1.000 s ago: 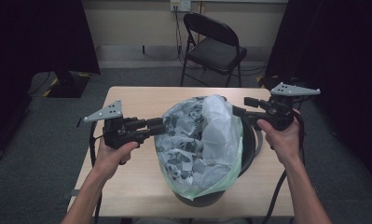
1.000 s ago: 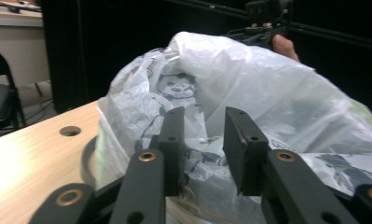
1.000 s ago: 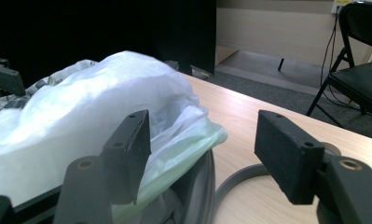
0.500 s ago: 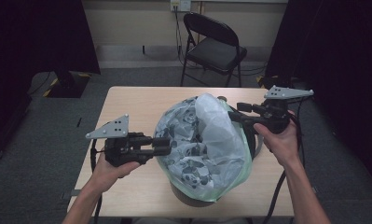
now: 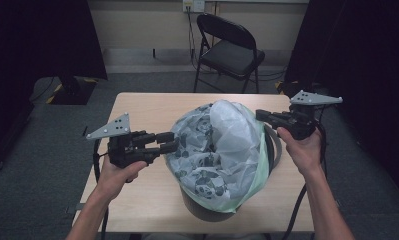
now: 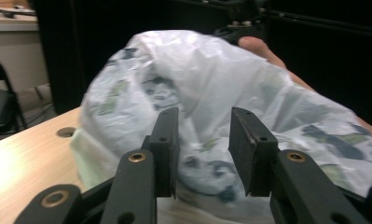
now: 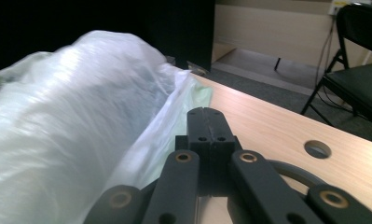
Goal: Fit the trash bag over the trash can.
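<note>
- Left hand-held gripper [image 5: 168,142]: left of centre in the high view, pointing right at the bag's side. Jaws partly open and have just been opening; in the left gripper view [image 6: 203,140] the bag film sits in the gap, pads not pressing on it.
- Left hand [image 5: 118,172] grips the body from below; grey plate on top.
- Plastic bag [image 5: 218,145]: centre of the high view, translucent white with a dark leaf-like print and a pale green edge, puffed up in a mound over a dark round bin [image 5: 207,212] at the lower centre. Bag stands on the wooden counter [image 5: 137,110].
- In the right gripper view the bag [image 7: 67,121] takes the left half of the frame, green edge just beside the jaws.
- Right hand-held gripper [image 5: 261,115]: right of centre in the high view, tips at the bag's upper right edge. Jaws have just been closing and now meet flush [image 7: 207,128]; can't tell whether any film is pinched between them.
- Right hand [image 5: 302,150] holds it from below.
- Folding chair [image 5: 229,47]: top centre, on the floor behind the counter.
</note>
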The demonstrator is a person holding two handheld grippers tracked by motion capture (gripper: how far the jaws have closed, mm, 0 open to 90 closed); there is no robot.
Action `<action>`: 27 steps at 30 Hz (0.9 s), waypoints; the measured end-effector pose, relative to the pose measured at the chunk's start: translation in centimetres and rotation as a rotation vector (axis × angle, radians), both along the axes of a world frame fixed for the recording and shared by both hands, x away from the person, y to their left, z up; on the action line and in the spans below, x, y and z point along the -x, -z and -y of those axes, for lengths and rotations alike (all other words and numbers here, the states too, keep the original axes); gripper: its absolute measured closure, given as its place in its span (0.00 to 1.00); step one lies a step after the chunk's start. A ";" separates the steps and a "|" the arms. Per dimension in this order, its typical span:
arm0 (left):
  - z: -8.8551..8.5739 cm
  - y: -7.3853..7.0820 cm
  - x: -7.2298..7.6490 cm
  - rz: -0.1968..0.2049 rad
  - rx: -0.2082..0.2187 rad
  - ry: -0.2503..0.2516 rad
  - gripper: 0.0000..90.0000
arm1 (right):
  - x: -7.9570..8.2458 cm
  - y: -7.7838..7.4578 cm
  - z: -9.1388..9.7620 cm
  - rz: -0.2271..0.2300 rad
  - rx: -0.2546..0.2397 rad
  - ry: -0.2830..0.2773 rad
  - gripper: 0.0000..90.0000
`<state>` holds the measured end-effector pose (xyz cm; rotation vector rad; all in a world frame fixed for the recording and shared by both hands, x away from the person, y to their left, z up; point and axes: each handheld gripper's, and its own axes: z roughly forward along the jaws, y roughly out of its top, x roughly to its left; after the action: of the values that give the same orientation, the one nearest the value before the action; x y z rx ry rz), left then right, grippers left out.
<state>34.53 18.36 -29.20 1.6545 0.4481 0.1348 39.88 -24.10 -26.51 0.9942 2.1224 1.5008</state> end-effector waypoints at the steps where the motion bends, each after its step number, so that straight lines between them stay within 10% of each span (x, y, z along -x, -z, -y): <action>1: 0.0 0.1 -0.1 -0.001 0.002 -0.007 0.70 | -0.1 0.1 0.1 0.000 0.002 0.007 1.00; 15: 0.2 0.1 -0.7 0.018 -0.009 -0.056 0.66 | -0.9 5.3 1.6 -0.080 -0.019 0.033 1.00; 21: 0.1 0.1 -0.8 0.012 -0.007 -0.045 0.70 | -0.2 2.3 2.6 -0.019 -0.114 0.052 0.66; 27: 0.5 0.1 -0.5 0.019 -0.017 -0.039 0.70 | 0.8 -0.1 2.5 0.002 -0.165 0.034 0.56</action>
<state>35.06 17.82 -29.26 1.6609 0.4655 0.1837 39.10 -26.57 -26.45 1.0784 1.9961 1.6808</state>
